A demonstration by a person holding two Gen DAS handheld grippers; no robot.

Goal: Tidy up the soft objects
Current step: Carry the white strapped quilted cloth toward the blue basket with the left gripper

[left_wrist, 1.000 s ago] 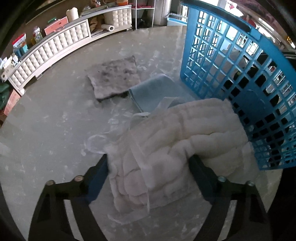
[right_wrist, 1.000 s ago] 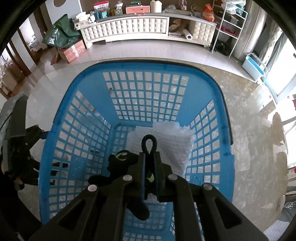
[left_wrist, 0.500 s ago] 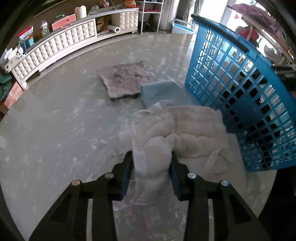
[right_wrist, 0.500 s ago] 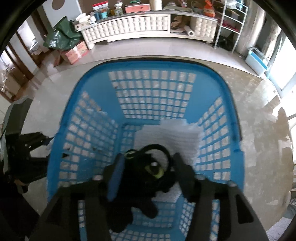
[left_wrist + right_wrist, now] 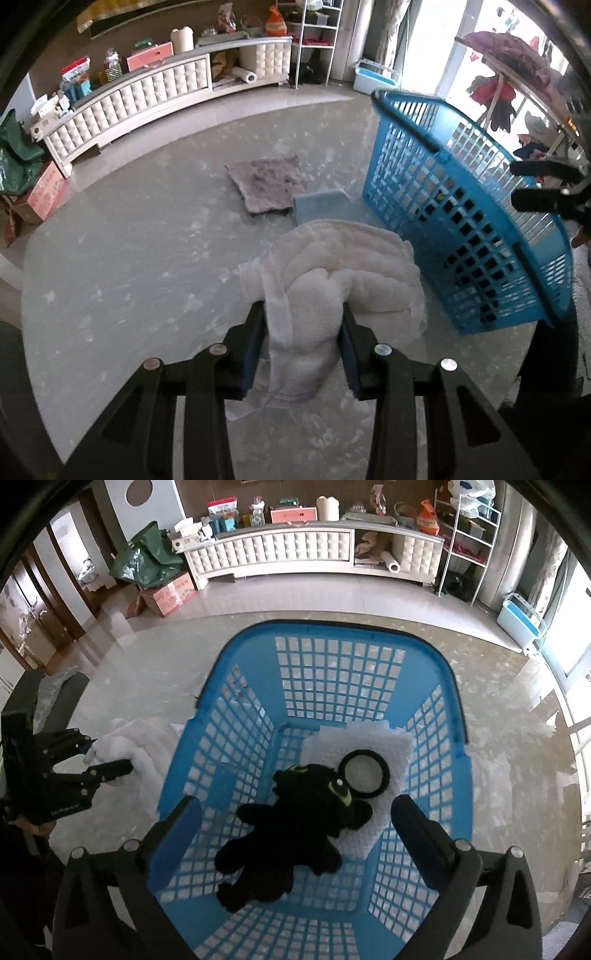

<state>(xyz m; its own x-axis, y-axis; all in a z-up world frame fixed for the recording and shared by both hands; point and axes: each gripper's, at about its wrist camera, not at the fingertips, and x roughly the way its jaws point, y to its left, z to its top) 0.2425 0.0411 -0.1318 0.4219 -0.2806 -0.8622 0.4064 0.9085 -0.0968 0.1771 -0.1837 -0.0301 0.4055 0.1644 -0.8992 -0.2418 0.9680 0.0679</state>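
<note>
A: Blanket first: white, fluffy, quilted cloth [image 5: 343,266], bunched between the pads of the left gripper [image 5: 303,332]. Clamped narrow on one thick fold, the rest sagging onto the pale marble tabletop [image 5: 129,277], just beside the blue plastic lattice basket [image 5: 461,206].

B: Likely trouble?

A: Loose tape trim dangling under the jaws; could snag on the basket rim on the way over. Could also slip free, with only one fold pinched and the bulk hanging heavy. Might shove or tip the light basket if dragged against its wall.

B: And the right gripper [image 5: 297,806]?

A: Poised above the basket, jaws opening wide, gripping nothing. Black plush toy [image 5: 280,834] lying below on the basket floor, clear of both pads.

B: Contents, then?

A: Just that plush with its black ring loop [image 5: 364,773], resting partly on a folded white waffle-textured cloth [image 5: 391,738]. Nothing else visible inside.

B: Left outside?

A: Grey fuzzy square mat [image 5: 266,184] and folded light blue cloth [image 5: 321,206], both on the tabletop beyond the blanket. Touching or merely close, hard to tell.
</note>
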